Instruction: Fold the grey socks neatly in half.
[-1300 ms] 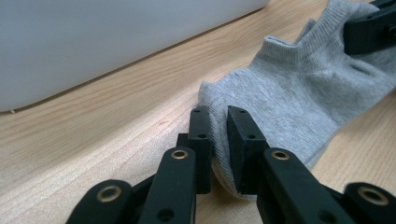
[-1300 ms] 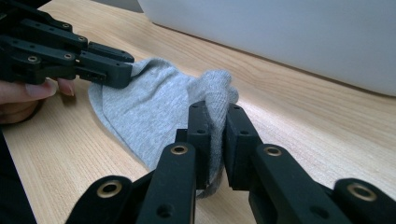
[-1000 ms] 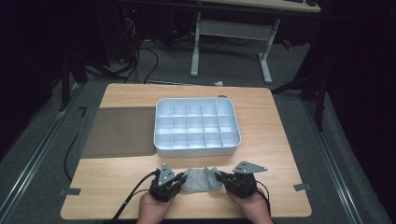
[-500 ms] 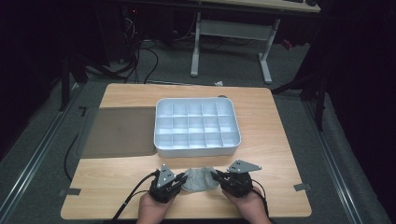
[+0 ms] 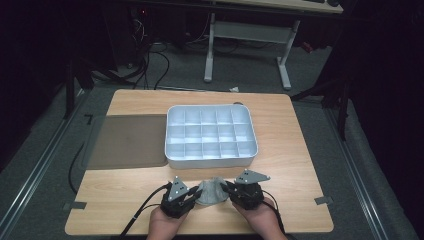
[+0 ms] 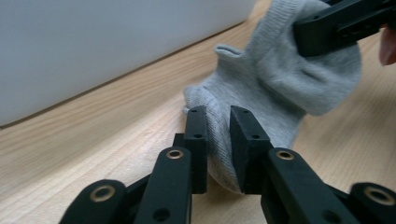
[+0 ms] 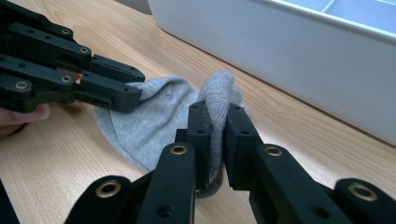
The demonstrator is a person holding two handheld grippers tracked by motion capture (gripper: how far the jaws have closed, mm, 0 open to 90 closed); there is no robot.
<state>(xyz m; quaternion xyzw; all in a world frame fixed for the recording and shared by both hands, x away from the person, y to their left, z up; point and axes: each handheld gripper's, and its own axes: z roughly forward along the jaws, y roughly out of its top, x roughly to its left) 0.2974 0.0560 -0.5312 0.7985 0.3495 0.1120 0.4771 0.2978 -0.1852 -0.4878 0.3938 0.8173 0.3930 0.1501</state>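
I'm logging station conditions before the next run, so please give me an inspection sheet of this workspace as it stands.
Surface: wooden table, bare wood at the right.
Job's things: grey sock at the near edge; white compartment tray, compartments empty.
Clutter: grey mat left of the tray.
Grippers: left gripper and right gripper each shut on the sock.
Cables: one trails from the left gripper; more on the floor beyond.
Surroundings: dark room, white desk frame behind.

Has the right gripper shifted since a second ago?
Yes, slightly: the right gripper has edged toward the table's near edge, away from the white divided tray, still pinching the grey sock.
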